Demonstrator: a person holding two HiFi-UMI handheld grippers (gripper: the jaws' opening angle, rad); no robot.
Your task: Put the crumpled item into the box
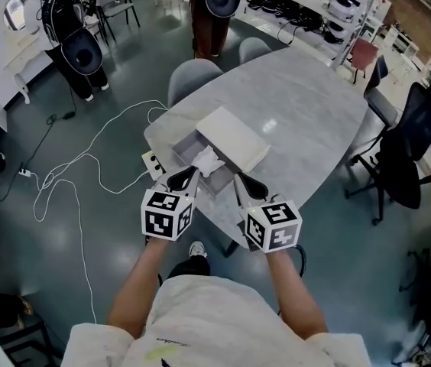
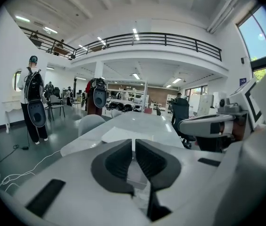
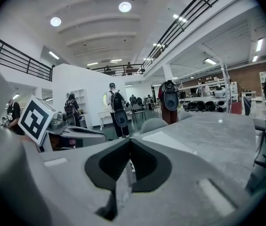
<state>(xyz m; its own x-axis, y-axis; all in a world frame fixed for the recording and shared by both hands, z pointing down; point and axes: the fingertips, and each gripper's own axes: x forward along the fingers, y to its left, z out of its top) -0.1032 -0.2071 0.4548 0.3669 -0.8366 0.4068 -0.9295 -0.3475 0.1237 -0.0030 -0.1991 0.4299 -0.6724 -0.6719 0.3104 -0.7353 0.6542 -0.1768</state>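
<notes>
A crumpled white item (image 1: 208, 161) lies in the open grey tray of the box (image 1: 184, 151) on the marble table (image 1: 307, 113). The box's white lid (image 1: 233, 138) rests across the tray's far side. My left gripper (image 1: 192, 171) hovers just short of the tray's near edge, jaws shut and empty; in the left gripper view the left gripper (image 2: 134, 145) points over the lid (image 2: 123, 133). My right gripper (image 1: 239, 179) sits beside it, to the right of the item, also shut on nothing. The right gripper (image 3: 129, 144) looks across the table.
Two grey chairs (image 1: 193, 79) (image 1: 254, 48) stand at the table's far side, and a black office chair (image 1: 399, 167) at its right. A white cable (image 1: 85, 163) loops over the floor on the left. People (image 1: 78, 44) stand further back. A small white tag (image 1: 153, 164) sits at the table's left edge.
</notes>
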